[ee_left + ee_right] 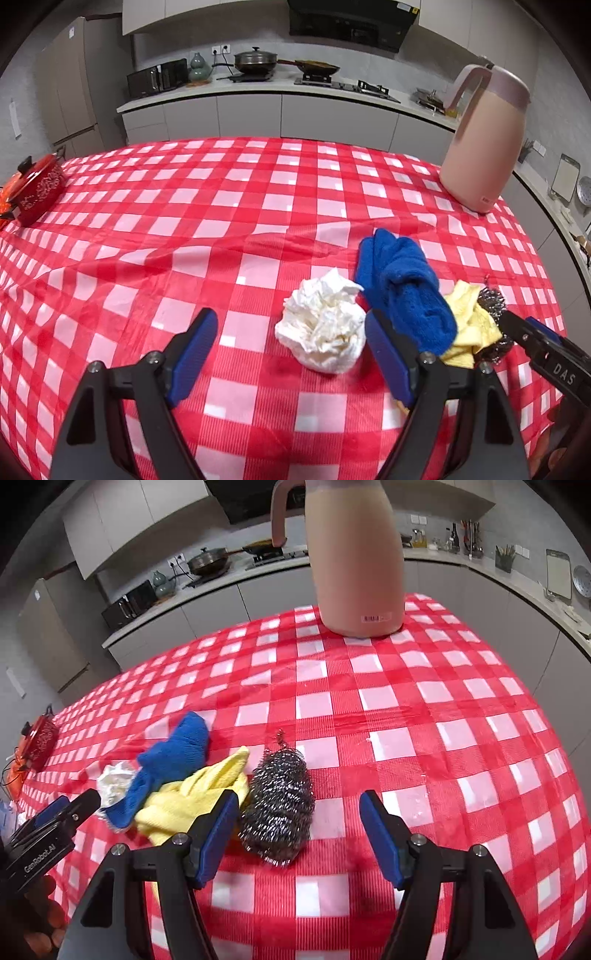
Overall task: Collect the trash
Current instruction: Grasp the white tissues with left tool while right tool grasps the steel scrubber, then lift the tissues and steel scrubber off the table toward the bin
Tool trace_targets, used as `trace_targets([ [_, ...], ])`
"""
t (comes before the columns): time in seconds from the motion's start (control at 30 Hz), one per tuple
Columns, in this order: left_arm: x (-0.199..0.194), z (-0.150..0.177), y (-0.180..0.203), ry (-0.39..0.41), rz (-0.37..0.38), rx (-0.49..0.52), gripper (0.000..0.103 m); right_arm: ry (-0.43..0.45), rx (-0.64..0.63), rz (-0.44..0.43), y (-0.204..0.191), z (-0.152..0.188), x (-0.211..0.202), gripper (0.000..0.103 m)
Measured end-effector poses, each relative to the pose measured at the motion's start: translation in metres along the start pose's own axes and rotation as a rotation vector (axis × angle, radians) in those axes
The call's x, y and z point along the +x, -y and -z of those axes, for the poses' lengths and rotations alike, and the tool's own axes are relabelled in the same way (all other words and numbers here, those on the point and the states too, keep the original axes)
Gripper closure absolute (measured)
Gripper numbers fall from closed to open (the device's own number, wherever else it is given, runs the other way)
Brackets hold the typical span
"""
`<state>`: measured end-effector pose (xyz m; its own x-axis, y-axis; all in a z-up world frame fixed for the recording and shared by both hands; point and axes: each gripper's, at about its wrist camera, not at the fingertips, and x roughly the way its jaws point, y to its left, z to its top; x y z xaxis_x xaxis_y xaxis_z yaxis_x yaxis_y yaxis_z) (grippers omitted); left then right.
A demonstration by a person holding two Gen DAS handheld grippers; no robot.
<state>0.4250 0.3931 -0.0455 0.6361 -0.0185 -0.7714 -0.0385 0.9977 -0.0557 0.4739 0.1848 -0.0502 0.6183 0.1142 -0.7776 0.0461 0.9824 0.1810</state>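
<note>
Trash: crumpled white paper ball [323, 325] on red-and-white checked plastic tablecloth [221, 221], touching blue terry cloth [402, 288] on its right side.
Left gripper [291, 350]: released, jaws wide, nothing gripped; paper ball sits ahead between the finger lines, nearer the right finger, not pinched.
Right gripper [299, 830]: released, empty; hovers over silver steel-wool scourer [280, 805], left finger against crumpled yellow cloth [195, 801].
Clutter: blue cloth overlaps yellow cloth; scourer just beside yellow cloth.
Background: tall pink thermos jug [484, 140] far side, well apart from pile.
Risk 1: off-centre closing likely snags blue cloth with the paper.
Risk 2: light paper probably skids or crushes out sideways.
Risk 3: grippers close together, possible collision.
Risk 4: scourer mistaken for trash.
</note>
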Motion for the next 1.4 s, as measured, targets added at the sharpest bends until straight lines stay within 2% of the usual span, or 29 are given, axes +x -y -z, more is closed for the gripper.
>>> trace_targets([
  [0.33,0.021,-0.001,0.005,-0.039,0.039,0.024,0.02,-0.061,-0.014,-0.033,-0.013,0.001,0.03,0.033],
  [0.43,0.024,0.0,0.005,-0.043,0.056,0.025,0.02,-0.064,-0.001,-0.047,-0.013,0.002,0.033,0.048],
  [0.47,0.023,0.0,0.005,-0.039,0.059,0.022,0.021,-0.061,0.001,-0.047,-0.012,0.002,0.033,0.048],
  [0.57,0.023,0.001,0.007,-0.033,0.075,0.02,0.031,-0.056,-0.002,-0.047,-0.01,0.003,0.032,0.051],
  [0.63,0.023,0.001,0.01,-0.029,0.081,0.032,0.043,-0.049,0.005,-0.05,-0.008,0.003,0.03,0.053],
  [0.73,0.023,0.002,0.014,-0.031,0.097,0.04,0.052,-0.041,0.002,-0.045,-0.007,0.004,0.027,0.056],
  [0.83,0.017,0.001,0.012,-0.015,0.103,0.032,0.061,-0.023,0.01,-0.037,-0.002,0.004,0.02,0.057],
  [0.93,0.01,0.0,0.01,-0.002,0.103,0.03,0.064,0.0,0.019,-0.031,0.003,0.004,0.012,0.057],
  [1.13,0.009,0.008,0.013,-0.023,0.083,0.04,0.062,0.005,0.016,-0.015,0.009,0.007,0.003,0.057],
  [1.17,0.012,0.009,0.013,-0.033,0.085,0.035,0.059,-0.013,0.012,-0.022,0.01,0.007,0.005,0.057],
  [1.23,0.013,0.009,0.015,-0.036,0.072,0.038,0.042,-0.021,0.032,-0.037,0.015,0.011,0.007,0.054],
  [1.3,0.015,0.009,0.017,-0.03,0.053,0.046,0.029,-0.033,0.042,-0.044,0.017,0.012,0.008,0.054],
  [1.4,0.022,0.008,0.019,-0.041,0.057,0.05,0.029,-0.016,0.068,-0.059,0.022,0.014,0.002,0.052],
])
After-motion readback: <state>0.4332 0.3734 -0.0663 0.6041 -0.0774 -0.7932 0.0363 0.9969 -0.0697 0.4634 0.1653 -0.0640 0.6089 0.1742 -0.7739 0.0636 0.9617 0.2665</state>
